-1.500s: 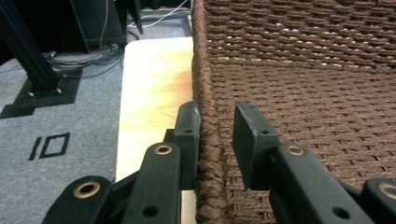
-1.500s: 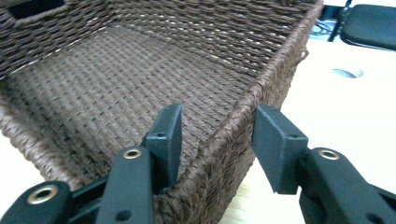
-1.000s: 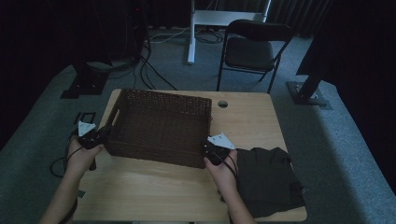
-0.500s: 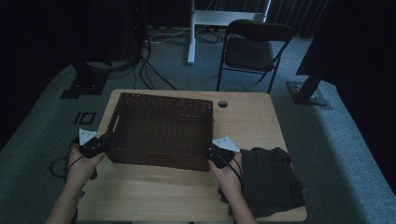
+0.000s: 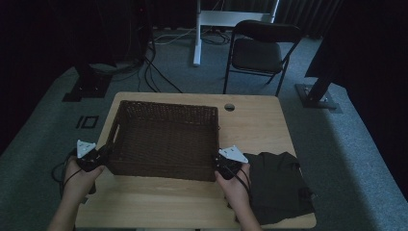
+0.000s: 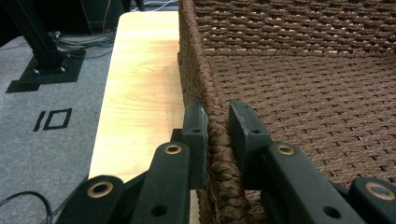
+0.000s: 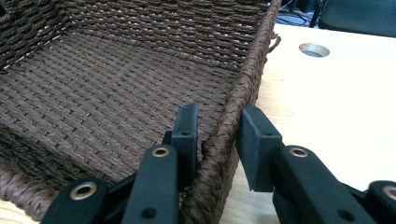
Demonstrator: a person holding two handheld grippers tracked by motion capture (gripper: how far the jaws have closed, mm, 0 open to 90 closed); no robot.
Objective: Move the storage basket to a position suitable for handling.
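Gripping the basket by both side walls, left gripper and right gripper have jaws clamped on; it sits toward the counter's left edge. Next: move both hands together.

Quick tally, as counted: 1 woven basket, 1 table w/ 1 round hole in it, 1 dark cloth, 2 grippers – left gripper & right gripper, 1 folding chair spotted in the bg.
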